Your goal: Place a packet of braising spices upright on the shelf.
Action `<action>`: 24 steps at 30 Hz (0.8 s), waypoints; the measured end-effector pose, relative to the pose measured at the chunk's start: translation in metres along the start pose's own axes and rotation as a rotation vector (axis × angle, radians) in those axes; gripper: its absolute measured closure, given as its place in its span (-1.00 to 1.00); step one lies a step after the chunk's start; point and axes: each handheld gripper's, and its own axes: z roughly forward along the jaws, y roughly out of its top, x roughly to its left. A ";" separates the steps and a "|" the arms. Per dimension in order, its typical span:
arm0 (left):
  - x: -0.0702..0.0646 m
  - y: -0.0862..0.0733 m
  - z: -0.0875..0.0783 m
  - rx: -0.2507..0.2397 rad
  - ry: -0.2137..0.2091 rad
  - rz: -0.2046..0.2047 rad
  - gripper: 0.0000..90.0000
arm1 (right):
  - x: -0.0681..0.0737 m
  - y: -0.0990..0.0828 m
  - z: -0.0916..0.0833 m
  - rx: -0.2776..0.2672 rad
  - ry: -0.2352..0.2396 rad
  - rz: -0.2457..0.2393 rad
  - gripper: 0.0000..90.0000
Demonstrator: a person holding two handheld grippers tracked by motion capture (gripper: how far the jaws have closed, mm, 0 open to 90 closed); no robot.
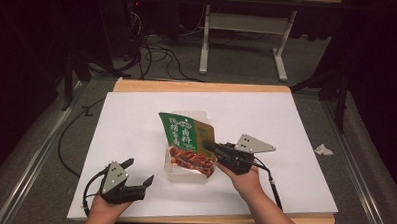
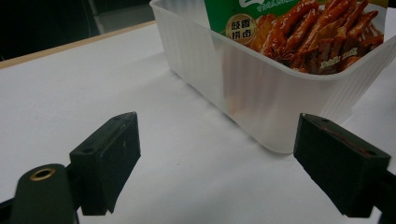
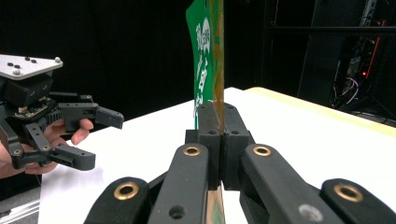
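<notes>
While the snack pouch (image 1: 188, 141) stands tilted in the clear tub (image 1: 184, 172) at table centre, the right gripper (image 1: 210, 146), at its 3 o'clock, pinches its edge. Left gripper (image 1: 137, 174), at 8 o'clock, is agape, empty. Risk: thin-edge grip slips; pouch topples, dragging unsteadied tub.

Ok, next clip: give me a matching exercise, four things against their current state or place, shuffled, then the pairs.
Things:
1. green and red snack packet
2. translucent white plastic tub
3. left gripper
4. right gripper

States:
A. jaws apart, nothing between them
B. stands on the white table sheet, packet's lower end inside
C. clamped shut on a thin edge
D. held tilted, lower end in the tub

Pairs: 1-D, 2-B, 3-A, 4-C
</notes>
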 end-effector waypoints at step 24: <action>-0.002 0.000 0.001 0.007 0.000 0.005 -0.66 | -0.003 -0.014 -0.016 0.044 -0.047 0.014 1.00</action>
